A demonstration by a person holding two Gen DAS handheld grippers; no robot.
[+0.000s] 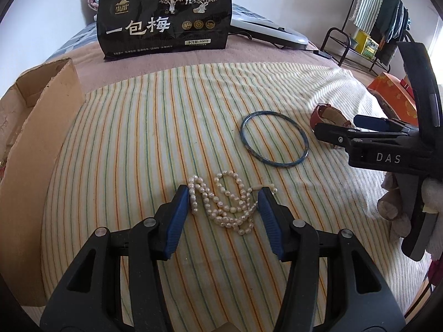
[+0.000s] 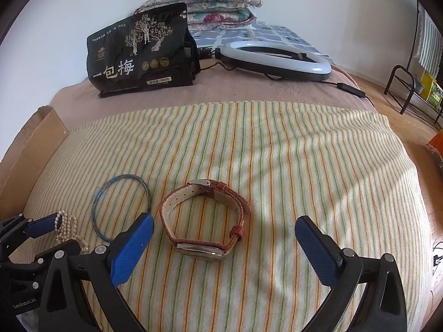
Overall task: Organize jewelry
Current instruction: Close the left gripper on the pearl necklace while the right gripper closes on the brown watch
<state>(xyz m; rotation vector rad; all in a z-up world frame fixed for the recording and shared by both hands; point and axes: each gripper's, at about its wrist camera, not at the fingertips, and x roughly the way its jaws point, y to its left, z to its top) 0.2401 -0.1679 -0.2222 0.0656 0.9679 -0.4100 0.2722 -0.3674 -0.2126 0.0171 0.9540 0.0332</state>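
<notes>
A white pearl necklace [image 1: 225, 206] lies bunched on the striped cloth [image 1: 166, 127]. My left gripper [image 1: 223, 193] is open with its blue pads on either side of the pearls, low over them. A blue bangle [image 1: 274, 139] lies flat beyond, and a red-strapped watch [image 2: 206, 217] lies to its right. My right gripper [image 2: 224, 227] is open wide around the watch, whose face points towards me. The pearls [image 2: 66, 228], the bangle [image 2: 121, 206] and the left gripper [image 2: 41, 232] show at the left of the right wrist view.
An open cardboard box [image 1: 33, 127] stands at the left edge of the cloth. A black snack bag [image 1: 166, 16] stands upright at the back, with a ring light [image 2: 277, 58] and folded quilts [image 2: 210, 2] behind. An orange box [image 1: 393, 94] and a clothes rack [image 1: 382, 22] are at the right.
</notes>
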